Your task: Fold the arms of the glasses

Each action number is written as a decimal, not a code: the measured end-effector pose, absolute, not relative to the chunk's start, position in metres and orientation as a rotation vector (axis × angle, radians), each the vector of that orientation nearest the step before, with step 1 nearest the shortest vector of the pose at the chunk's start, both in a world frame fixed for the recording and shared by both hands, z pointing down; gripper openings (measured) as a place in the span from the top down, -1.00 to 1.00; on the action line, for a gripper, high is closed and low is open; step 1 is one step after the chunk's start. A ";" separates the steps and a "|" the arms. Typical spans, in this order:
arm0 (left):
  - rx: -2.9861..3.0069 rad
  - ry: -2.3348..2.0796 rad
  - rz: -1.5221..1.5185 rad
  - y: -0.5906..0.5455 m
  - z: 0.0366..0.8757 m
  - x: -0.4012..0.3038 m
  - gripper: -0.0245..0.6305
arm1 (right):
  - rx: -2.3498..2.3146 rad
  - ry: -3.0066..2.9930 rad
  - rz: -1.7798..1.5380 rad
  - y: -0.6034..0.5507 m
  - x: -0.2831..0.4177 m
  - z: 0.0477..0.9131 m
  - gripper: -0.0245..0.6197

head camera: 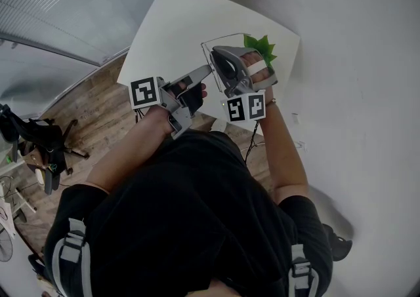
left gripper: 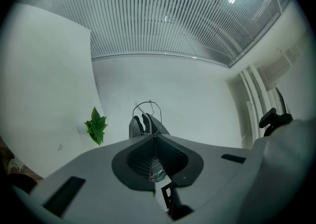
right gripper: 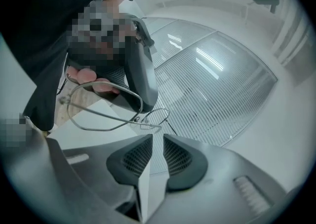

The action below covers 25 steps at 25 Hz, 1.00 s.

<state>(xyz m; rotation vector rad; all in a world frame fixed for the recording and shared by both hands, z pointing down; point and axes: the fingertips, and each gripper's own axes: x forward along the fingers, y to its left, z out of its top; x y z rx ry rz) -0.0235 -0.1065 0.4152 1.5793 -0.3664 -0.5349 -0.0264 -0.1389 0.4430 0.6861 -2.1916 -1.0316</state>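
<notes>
Thin wire-rimmed glasses (head camera: pixel 216 40) hang in the air over the white table (head camera: pixel 174 23), between my two grippers. In the left gripper view my left gripper (left gripper: pixel 154 136) is shut on the glasses (left gripper: pixel 147 112): a lens sits between the pads and one rim loop sticks out past the tips. In the right gripper view my right gripper (right gripper: pixel 157 136) stands open with a narrow gap and nothing between its pads. The glasses (right gripper: pixel 103 107) lie just beyond its tips, apart from them, with the left gripper (right gripper: pixel 140 69) behind. In the head view the left gripper (head camera: pixel 207 69) and right gripper (head camera: pixel 222 54) nearly meet.
A small green plant (head camera: pixel 260 48) stands on the table's far right corner and also shows in the left gripper view as the plant (left gripper: pixel 96 125). Wooden floor and a dark chair (head camera: pixel 39 141) lie to the left. A white wall is on the right.
</notes>
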 end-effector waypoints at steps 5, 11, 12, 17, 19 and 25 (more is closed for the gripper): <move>1.582 -0.371 -0.536 -0.107 0.416 -0.024 0.88 | 0.721 -2.192 -1.008 -0.141 -0.019 0.443 0.68; 1.578 -0.380 -0.534 -0.107 0.418 -0.025 0.88 | 0.848 -2.195 -0.917 -0.151 0.002 0.439 0.66; 1.579 -0.383 -0.533 -0.107 0.418 -0.025 0.88 | 0.872 -2.191 -0.905 -0.153 0.007 0.438 0.66; 1.580 -0.401 -0.533 -0.107 0.420 -0.026 0.88 | 0.966 -2.167 -0.870 -0.162 0.027 0.431 0.62; 1.579 -0.402 -0.533 -0.107 0.418 -0.027 0.88 | 0.996 -2.154 -0.863 -0.166 0.032 0.427 0.60; 1.571 -0.412 -0.526 -0.108 0.421 -0.026 0.88 | 1.057 -2.097 -0.829 -0.186 0.045 0.427 0.54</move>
